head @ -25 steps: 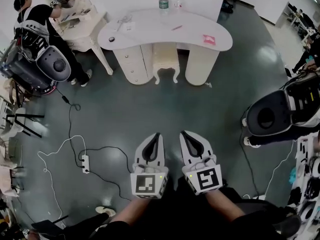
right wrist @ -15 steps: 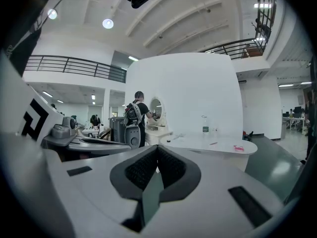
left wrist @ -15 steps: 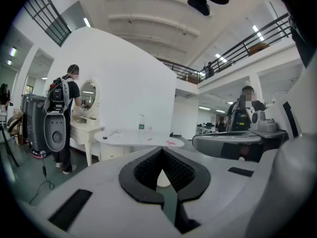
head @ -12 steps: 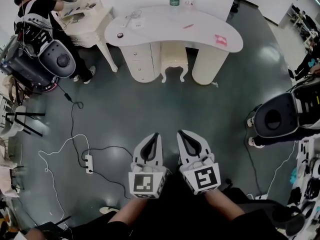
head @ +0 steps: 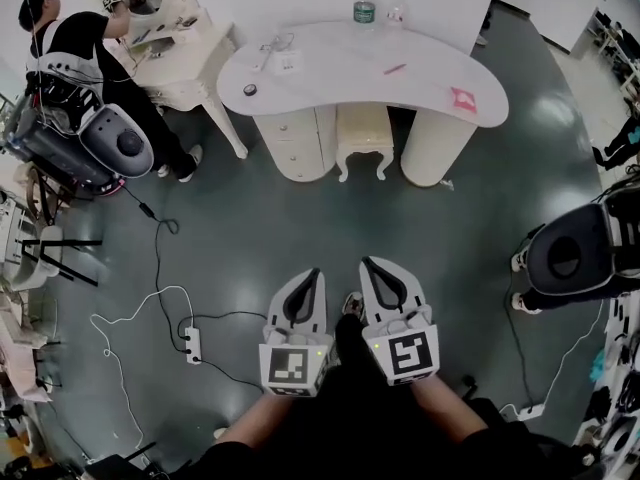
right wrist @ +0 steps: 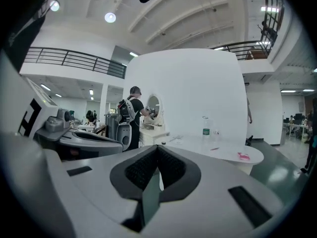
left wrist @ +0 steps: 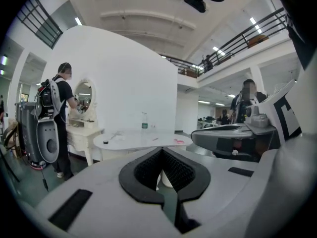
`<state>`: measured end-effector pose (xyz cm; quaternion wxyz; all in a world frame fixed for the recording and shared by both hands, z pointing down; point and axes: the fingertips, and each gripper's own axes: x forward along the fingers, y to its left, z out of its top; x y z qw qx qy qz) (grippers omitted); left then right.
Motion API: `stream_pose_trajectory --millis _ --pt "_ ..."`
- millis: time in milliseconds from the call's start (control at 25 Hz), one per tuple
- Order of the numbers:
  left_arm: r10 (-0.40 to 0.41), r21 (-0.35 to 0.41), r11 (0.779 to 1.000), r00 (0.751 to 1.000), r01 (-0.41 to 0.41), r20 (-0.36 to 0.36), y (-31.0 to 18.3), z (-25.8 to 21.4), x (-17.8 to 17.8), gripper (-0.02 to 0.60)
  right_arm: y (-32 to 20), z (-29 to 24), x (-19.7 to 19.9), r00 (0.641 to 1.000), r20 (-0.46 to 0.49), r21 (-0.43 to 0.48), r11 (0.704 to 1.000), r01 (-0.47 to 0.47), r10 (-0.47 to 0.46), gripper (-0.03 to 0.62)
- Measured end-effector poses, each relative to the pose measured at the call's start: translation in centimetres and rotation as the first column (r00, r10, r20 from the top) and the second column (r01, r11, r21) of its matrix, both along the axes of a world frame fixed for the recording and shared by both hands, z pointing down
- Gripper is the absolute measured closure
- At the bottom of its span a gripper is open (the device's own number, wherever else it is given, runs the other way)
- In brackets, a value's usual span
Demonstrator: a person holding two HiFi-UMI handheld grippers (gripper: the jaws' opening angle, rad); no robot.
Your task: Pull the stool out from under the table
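Nothing is done yet: the stool (head: 363, 136) sits tucked under the counter (head: 330, 68) at 12 o'clock. The left hand-held gripper (head: 314, 272) and right hand-held gripper (head: 367, 263) (both pressed together, empty) hang at 6 o'clock, well apart from it. Approach, grasp and pull remain.

Glossy dark floor (head: 300, 233), curved white wall (left wrist: 124, 83), ceiling lights (right wrist: 110, 17)

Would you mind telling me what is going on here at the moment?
A person holds a gripper in each hand, out over the floor. The left gripper and the right gripper both have their jaws shut on nothing. The stool sits tucked under the white table some way ahead, untouched. Another person stands at a dressing table to the left.
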<state>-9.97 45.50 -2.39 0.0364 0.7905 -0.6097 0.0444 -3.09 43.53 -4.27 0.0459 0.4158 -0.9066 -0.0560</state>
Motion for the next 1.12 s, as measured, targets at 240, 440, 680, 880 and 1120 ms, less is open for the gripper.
stream_pose_trajectory --millis 240,440,680,880,1120 --pt "0.049 -0.027 0.998 0.998 -0.048 0.048 -6.8 -1.3 -0.3 0.575 -6.4 -1.5 -0.2 1.0 -0.004 -0.007 1.0 -0.027 0.027 0.588" --pt "0.097 -0.049 0.994 0.994 -0.095 0.055 -10.9 -0.9 1.5 0.575 -10.7 -1.1 0.8 0.997 -0.056 -0.001 0.999 -0.047 0.047 0.588" --pt "0.12 -0.082 0.99 0.987 -0.111 0.107 -14.9 -0.3 1.4 0.575 -14.7 -0.4 1.2 0.997 -0.044 -0.026 0.998 -0.058 0.057 0.588" --pt "0.139 -0.103 0.987 0.983 -0.127 0.124 -16.8 -0.2 1.4 0.575 -16.4 0.1 1.7 0.996 -0.035 -0.055 0.995 -0.079 0.077 0.588" --pt "0.18 -0.103 0.98 0.978 -0.169 0.109 -18.8 -0.6 1.7 0.575 -18.4 0.8 1.7 0.992 -0.039 -0.095 0.988 -0.123 0.12 0.588"
